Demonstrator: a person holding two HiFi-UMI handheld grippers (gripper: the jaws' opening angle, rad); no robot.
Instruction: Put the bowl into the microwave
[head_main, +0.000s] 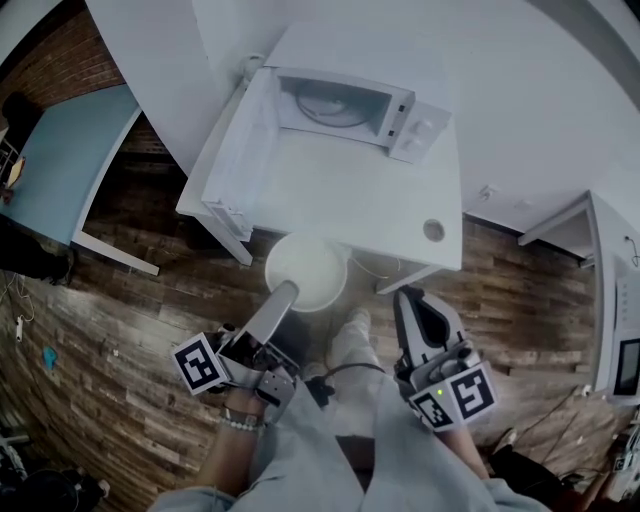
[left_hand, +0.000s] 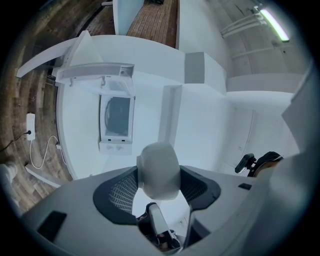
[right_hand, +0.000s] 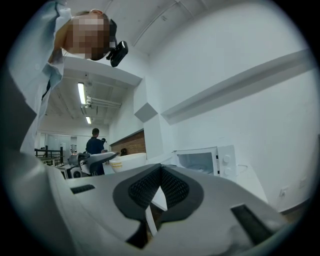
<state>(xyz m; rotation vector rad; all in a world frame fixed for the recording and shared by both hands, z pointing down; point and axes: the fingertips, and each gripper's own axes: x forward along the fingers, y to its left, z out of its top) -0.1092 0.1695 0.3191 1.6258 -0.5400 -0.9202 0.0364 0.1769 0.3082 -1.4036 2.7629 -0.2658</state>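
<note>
Gripping the white bowl by its near rim, the left claw holds it mouth-up at the tabletop's front edge. Bare surface lies between it and the microwave, whose door stands open to the left. The right claw is pressed closed, empty. A yellowish patch on the bowl's side is too small to read.

Head view looks steeply down; each gripper view looks along its jaws; all share the microwave.

White table, white microwave standing on it with door open, round hole near its right corner
</note>
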